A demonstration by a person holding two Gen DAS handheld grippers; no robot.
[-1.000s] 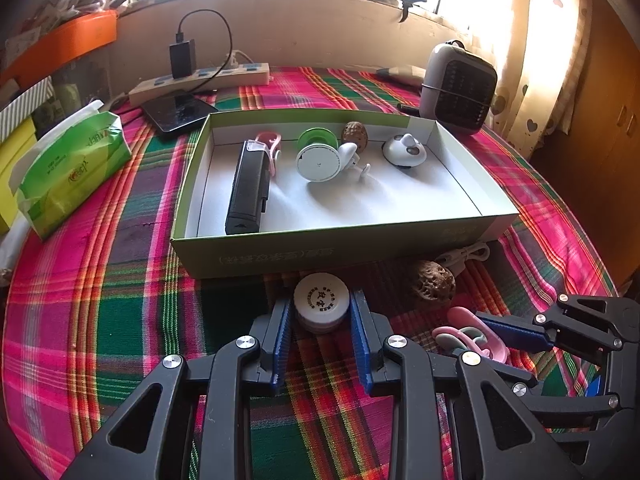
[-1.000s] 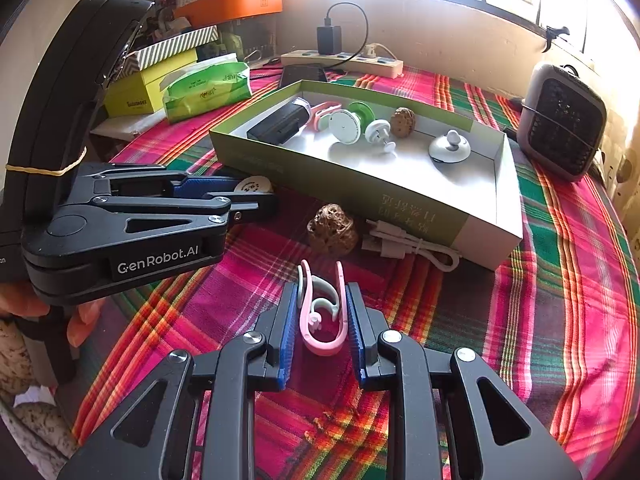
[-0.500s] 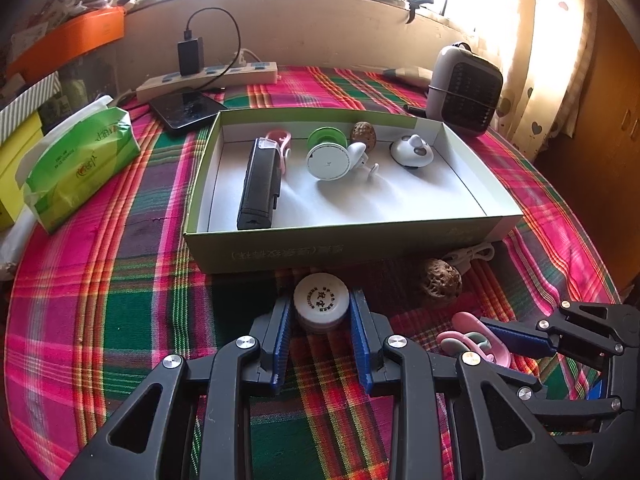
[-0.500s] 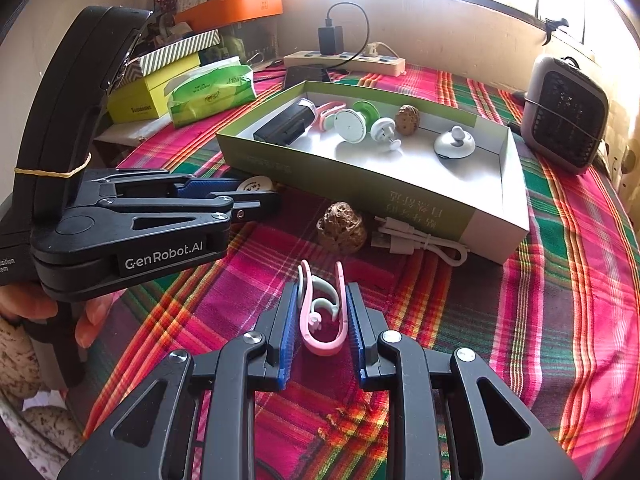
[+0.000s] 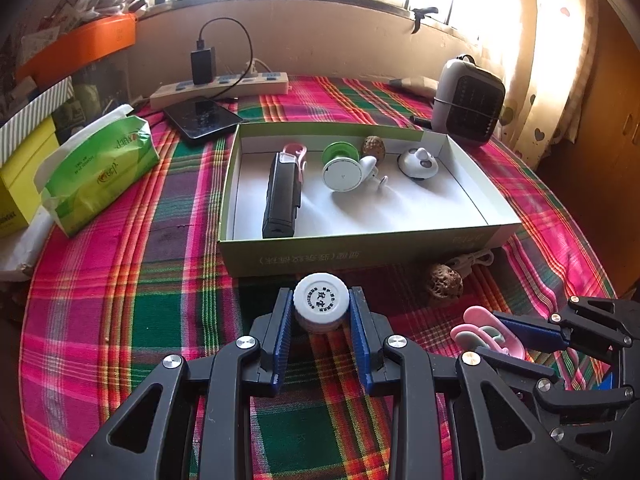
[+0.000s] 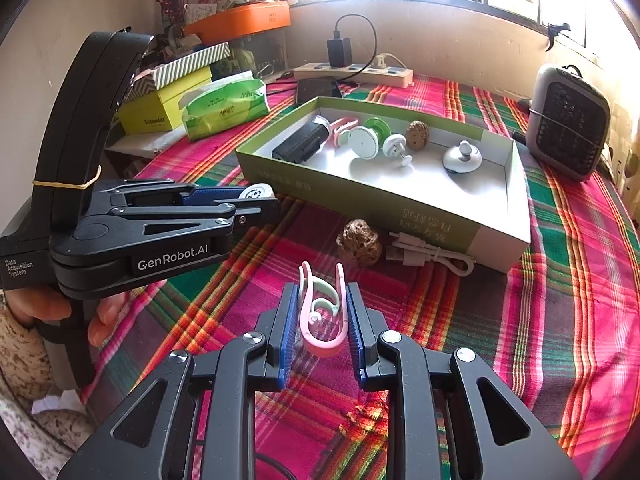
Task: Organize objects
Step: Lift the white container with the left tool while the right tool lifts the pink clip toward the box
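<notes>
My left gripper is shut on a small white round jar and holds it above the plaid cloth, just in front of the green box. My right gripper is shut on a pink clip and holds it up, right of the left gripper. The box holds a black device, a pink clip, white and green round pieces, a walnut and a white knob. A brown walnut and a white cable lie on the cloth by the box's near wall.
A green tissue pack and yellow boxes sit at the left. A phone and a power strip lie behind the box. A small grey heater stands at the back right. The round table's edge curves near.
Both grippers have risen and drawn back from the box with the jar and the clip still held; the box looks farther away and more of the room shows.
</notes>
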